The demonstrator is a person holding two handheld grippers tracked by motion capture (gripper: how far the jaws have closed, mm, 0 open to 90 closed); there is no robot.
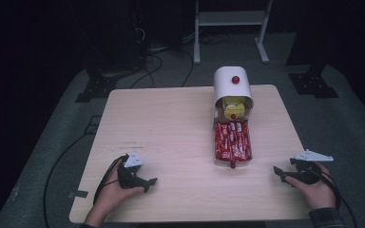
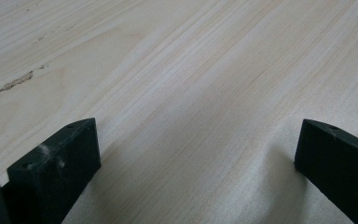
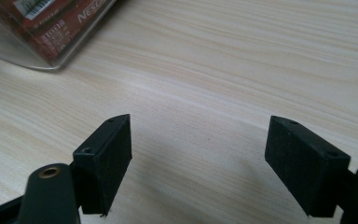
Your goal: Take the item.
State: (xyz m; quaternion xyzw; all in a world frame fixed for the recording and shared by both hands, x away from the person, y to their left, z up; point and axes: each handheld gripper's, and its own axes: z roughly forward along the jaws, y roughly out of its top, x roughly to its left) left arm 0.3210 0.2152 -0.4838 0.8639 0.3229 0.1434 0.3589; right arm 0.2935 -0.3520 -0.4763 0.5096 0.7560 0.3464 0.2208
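Note:
A white rounded box with a red knob stands at the table's far right of centre, and something yellow shows in its open front. A clear drawer packed with red sachets is pulled out toward me; its corner shows at the top left of the right gripper view. My left gripper lies low over the near left of the table, open, with bare wood between its jaws. My right gripper rests near the front right edge, open and empty, pointing left toward the drawer.
The light wooden table has a faint scuff mark on its left half. Cables trail off the left side onto the grey floor. A white stand's legs rise beyond the far edge.

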